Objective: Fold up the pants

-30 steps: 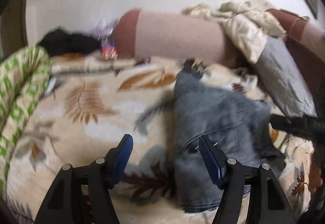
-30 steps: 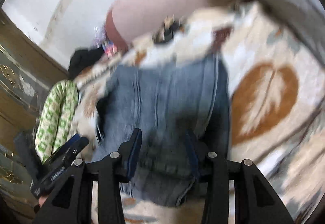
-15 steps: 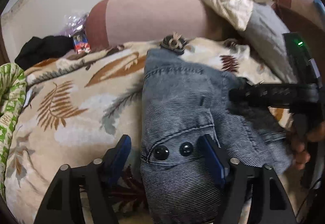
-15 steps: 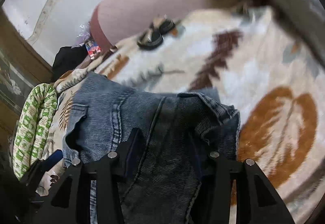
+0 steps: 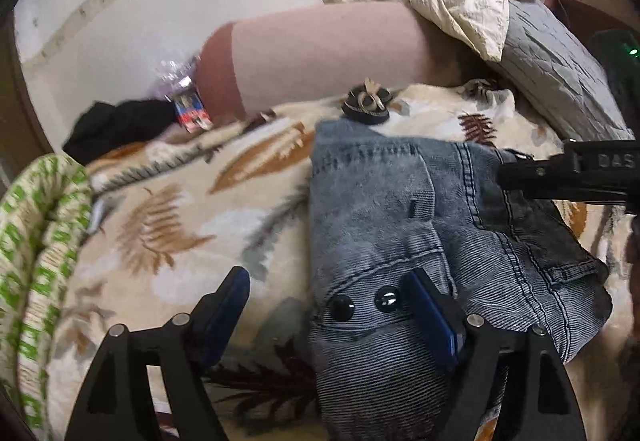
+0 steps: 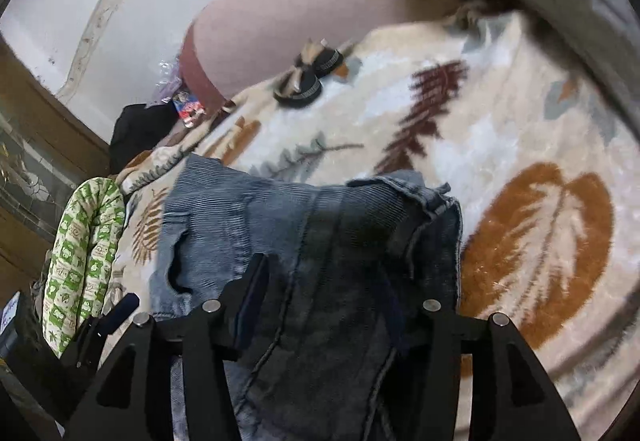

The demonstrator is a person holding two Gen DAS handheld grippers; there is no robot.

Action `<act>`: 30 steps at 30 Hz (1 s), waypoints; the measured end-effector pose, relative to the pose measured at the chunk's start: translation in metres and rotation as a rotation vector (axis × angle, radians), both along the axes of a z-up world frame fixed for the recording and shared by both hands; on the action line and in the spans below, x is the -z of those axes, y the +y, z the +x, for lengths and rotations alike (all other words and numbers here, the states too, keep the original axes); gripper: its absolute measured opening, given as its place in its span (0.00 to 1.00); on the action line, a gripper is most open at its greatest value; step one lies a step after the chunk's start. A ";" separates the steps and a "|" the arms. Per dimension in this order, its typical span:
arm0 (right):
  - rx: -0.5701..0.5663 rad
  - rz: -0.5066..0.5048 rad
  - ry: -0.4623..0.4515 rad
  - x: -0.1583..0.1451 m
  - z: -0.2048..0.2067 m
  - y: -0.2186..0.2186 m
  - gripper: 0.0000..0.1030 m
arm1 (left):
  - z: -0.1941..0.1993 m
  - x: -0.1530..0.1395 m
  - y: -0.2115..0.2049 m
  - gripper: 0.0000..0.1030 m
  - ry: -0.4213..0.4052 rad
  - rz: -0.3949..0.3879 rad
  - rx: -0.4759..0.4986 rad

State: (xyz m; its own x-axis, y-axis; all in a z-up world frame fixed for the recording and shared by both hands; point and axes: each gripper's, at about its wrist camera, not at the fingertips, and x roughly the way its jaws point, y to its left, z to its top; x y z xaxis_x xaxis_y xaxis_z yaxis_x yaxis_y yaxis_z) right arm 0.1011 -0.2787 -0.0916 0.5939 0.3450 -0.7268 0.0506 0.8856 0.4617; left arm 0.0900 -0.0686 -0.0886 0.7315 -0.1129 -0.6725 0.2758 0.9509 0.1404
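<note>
Lying bunched on the leaf-print blanket (image 5: pixel 168 225), just in front of the small bow-trimmed slippers (image 5: pixel 366 103), the denim pants (image 5: pixel 376 225) are folded into a thick, uneven bundle. The left gripper (image 5: pixel 332 311) has just been opening; its jaws stand wide, one pad against the waistband by the two dark buttons (image 5: pixel 362 303), the other over bare blanket beside the pants, gripping nothing. The right gripper (image 6: pixel 326 301) has also just been opening, its jaws spread partway over dark denim that lies between them without being pinched. With both releasing, the stiff layers on the slippers' side could spring back or slide apart, and a pad withdrawn carelessly might snag the raised pocket edge and drag the fold open.
</note>
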 end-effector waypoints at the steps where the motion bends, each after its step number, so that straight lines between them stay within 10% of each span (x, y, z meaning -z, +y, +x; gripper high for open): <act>1: -0.008 -0.008 -0.011 -0.006 -0.005 0.004 0.55 | -0.001 -0.002 0.002 0.81 -0.009 0.002 -0.004; 15: -0.145 -0.096 0.000 -0.019 -0.032 0.046 0.56 | 0.006 -0.013 0.036 0.81 -0.063 0.008 -0.115; 30: -0.197 0.029 0.093 -0.008 -0.043 0.046 0.56 | 0.072 -0.039 0.032 0.81 0.052 -0.127 -0.055</act>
State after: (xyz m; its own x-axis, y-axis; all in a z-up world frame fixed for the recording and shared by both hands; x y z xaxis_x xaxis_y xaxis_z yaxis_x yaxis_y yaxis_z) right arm 0.0584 -0.2328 -0.0839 0.4440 0.4693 -0.7633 -0.0790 0.8690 0.4884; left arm 0.1624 -0.0362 -0.0494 0.7034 -0.1598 -0.6926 0.2265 0.9740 0.0053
